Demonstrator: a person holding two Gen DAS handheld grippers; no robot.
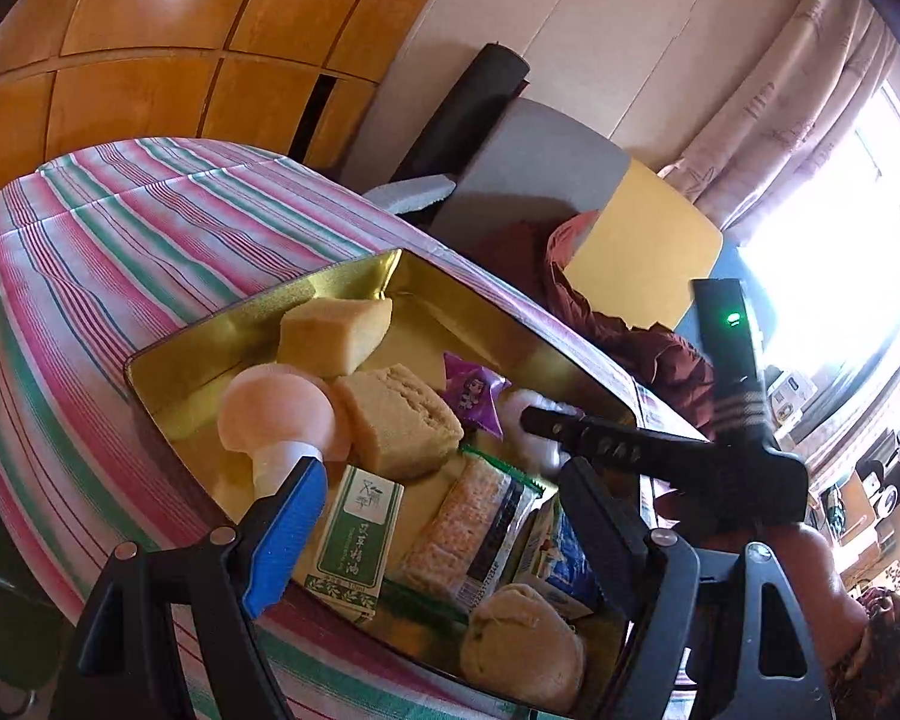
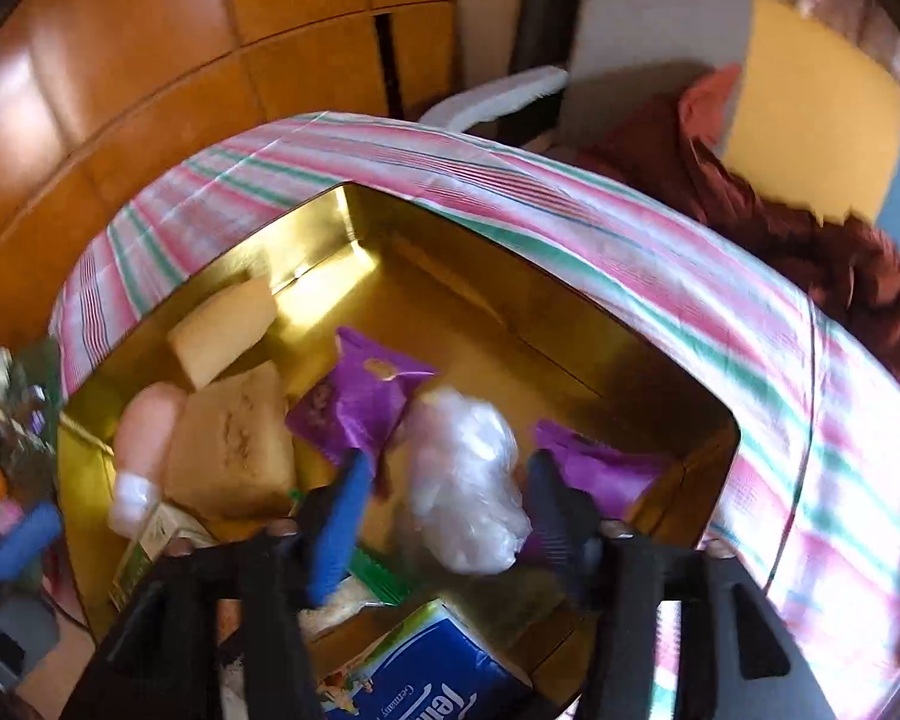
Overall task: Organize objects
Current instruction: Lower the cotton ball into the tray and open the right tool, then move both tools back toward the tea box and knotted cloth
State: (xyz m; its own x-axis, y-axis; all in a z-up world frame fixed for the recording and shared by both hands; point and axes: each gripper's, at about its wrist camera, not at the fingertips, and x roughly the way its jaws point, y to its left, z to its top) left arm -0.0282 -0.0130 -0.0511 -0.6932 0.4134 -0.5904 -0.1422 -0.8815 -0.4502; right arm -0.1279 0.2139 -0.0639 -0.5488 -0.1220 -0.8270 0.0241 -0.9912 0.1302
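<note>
1. Far left, the striped tablecloth [image 1: 120, 228], pink, green and white woven cloth, draped the table under everything.
2. On it sat the gold tin [image 1: 258, 312], a shiny rectangular metal tray with low walls, holding all the task's things.
3. At the tin's left side the toy mushroom [image 1: 276, 414], a soft peach dome on a white stem, lay just beside two spongy, crumbly cake blocks [image 1: 336, 336].
4. The left gripper [image 1: 450, 516] hovered over the tin's near end with its jaws wide apart, nothing between them; one finger wore a ribbed blue pad.
5. Under it lay the green box [image 1: 360, 540], flat cardboard, next to a crinkly clear-wrapped cracker pack [image 1: 474, 534] and a blue glossy tissue pack [image 1: 561, 564].
6. Near the front edge sat a round, doughy bun [image 1: 522, 648].
7. Mid-tin, a purple foil packet [image 2: 366, 408] touched the white bag [image 2: 468, 480], a lumpy, crumpled plastic bundle.
8. The right gripper [image 2: 450, 510] had its jaws spread either side of the white bag; the view was blurred, so whether the pads touched it I cannot tell.
9. Right of the bag, a second purple wrapper [image 2: 600, 474] lay against the tin's wall.
</note>
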